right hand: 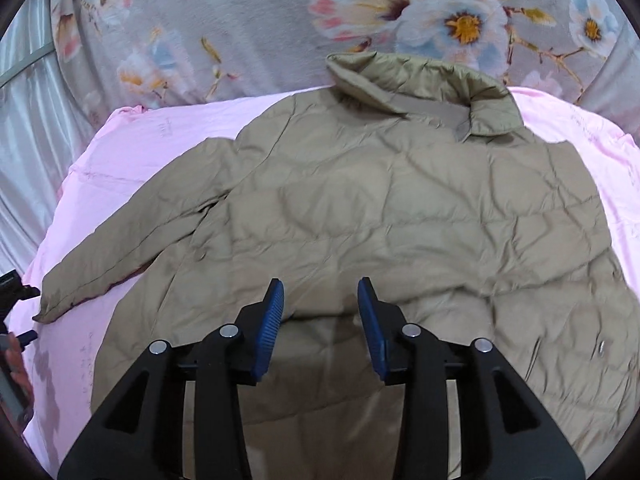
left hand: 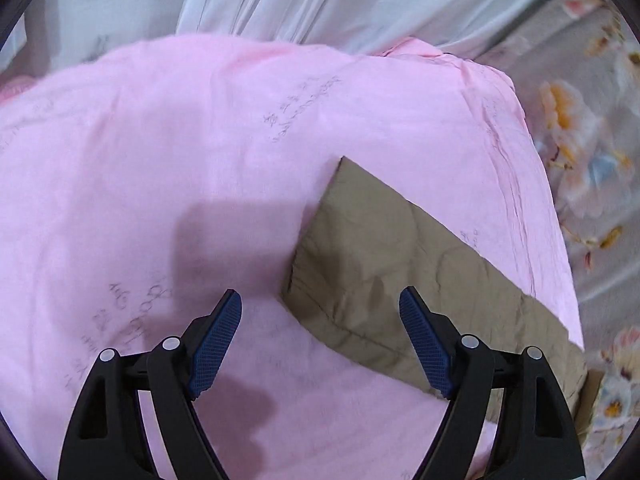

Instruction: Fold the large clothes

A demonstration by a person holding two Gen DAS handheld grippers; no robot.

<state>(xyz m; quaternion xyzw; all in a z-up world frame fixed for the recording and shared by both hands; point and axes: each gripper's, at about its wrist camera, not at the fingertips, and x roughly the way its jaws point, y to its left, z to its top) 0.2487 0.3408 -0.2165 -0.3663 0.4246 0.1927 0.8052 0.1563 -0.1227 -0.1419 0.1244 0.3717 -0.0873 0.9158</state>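
Note:
A tan quilted jacket (right hand: 380,208) lies flat on a pink sheet (right hand: 132,148), collar (right hand: 420,88) at the far side and one sleeve (right hand: 132,232) stretched out to the left. My right gripper (right hand: 321,292) is open and empty, hovering over the jacket's lower body. In the left wrist view the sleeve end (left hand: 384,264) lies on the pink sheet (left hand: 180,160). My left gripper (left hand: 320,304) is open and empty just above the sleeve cuff, its right finger over the fabric.
A grey floral blanket (right hand: 248,28) lies beyond the pink sheet and shows at the right of the left wrist view (left hand: 592,152). White curtains (left hand: 320,0) hang behind. The left gripper shows at the left edge of the right wrist view (right hand: 16,320).

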